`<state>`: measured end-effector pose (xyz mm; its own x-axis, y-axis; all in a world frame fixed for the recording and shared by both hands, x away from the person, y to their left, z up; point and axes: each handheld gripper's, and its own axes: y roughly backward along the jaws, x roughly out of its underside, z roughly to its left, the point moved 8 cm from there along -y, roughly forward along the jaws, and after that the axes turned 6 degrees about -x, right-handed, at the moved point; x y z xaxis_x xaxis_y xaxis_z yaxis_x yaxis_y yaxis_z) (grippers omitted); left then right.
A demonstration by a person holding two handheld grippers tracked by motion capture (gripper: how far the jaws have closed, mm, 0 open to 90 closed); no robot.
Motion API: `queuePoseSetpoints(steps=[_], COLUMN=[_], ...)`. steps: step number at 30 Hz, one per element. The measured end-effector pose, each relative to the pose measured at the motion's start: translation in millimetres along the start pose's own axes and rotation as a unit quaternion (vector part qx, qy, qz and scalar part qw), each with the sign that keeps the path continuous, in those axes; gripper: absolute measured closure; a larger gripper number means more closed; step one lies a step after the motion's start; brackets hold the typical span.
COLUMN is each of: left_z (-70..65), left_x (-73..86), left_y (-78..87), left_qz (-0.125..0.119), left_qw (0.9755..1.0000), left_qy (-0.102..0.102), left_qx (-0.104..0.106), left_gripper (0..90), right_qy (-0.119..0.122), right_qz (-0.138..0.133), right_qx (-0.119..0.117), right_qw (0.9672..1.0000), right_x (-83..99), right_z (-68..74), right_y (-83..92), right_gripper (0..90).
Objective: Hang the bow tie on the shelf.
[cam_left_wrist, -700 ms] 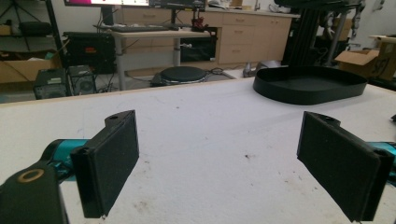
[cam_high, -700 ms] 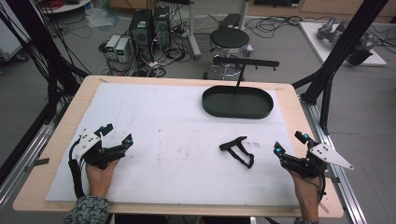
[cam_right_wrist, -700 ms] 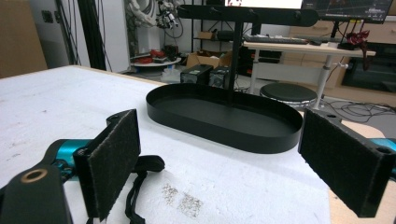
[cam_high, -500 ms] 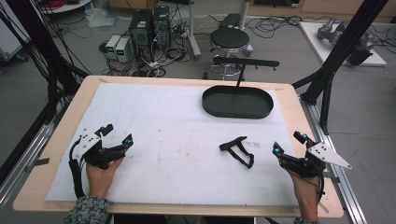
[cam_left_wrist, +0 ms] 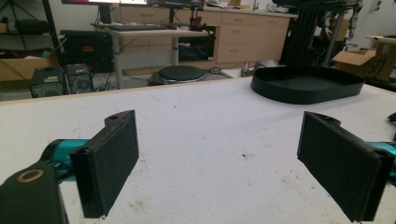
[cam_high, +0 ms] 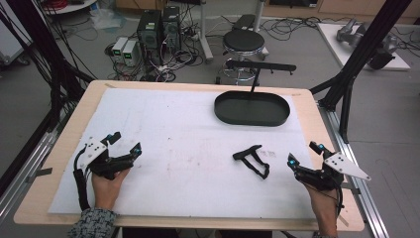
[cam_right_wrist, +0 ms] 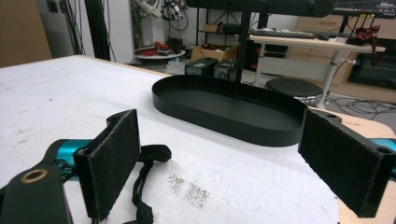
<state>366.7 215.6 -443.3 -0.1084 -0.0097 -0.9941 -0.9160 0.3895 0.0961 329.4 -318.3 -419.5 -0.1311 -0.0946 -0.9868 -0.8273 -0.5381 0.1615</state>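
Nearest, at the table's front edge: left hand (cam_high: 106, 183) wrapped around the left gripper (cam_high: 124, 144), jaws spread wide and empty, angled toward the centre; right hand (cam_high: 323, 198) gripping the right gripper (cam_high: 306, 152), jaws likewise wide apart, holding nothing. Just ahead and left of the right gripper, lying flat on the white sheet (cam_high: 163, 129): a black strap (cam_high: 252, 159), untouched. Farther back on the right: an empty black oval tray (cam_high: 252, 109). Beyond the table: a round stool (cam_high: 242, 42).
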Motion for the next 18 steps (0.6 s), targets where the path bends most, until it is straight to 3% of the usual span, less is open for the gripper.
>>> queuePoseSetpoints(steps=[5,10,13,15,18], left_z=[-1.9,-2.2,-2.7,-3.1,-3.8], left_x=[1.3,2.2,2.7,2.6,2.6], left_y=[-0.3,-0.8,-0.8,-0.9,-1.2], left_qz=[0.006,0.009,0.012,0.011,0.01], left_qw=[1.0,0.9999,0.9999,0.9999,0.9999], left_qy=[-0.002,0.0,-0.001,-0.001,0.0], left_qx=[0.005,0.007,0.008,0.01,0.013], left_gripper=[12.9,12.9,12.9,13.0,12.9], right_qy=[0.0,0.02,0.039,0.043,0.061], right_qz=[0.004,0.013,0.019,0.022,0.039], right_qx=[-0.009,-0.042,-0.08,-0.09,-0.123], right_qw=[1.0,0.9988,0.9959,0.9948,0.9898], right_x=[1.1,-2.4,-3.5,-3.5,-2.1], right_z=[4.2,17.1,28.4,31.7,41.9], right_y=[-7.0,-21.4,-31.2,-34.4,-49.6], right_gripper=[12.0,13.7,13.7,13.6,13.6])
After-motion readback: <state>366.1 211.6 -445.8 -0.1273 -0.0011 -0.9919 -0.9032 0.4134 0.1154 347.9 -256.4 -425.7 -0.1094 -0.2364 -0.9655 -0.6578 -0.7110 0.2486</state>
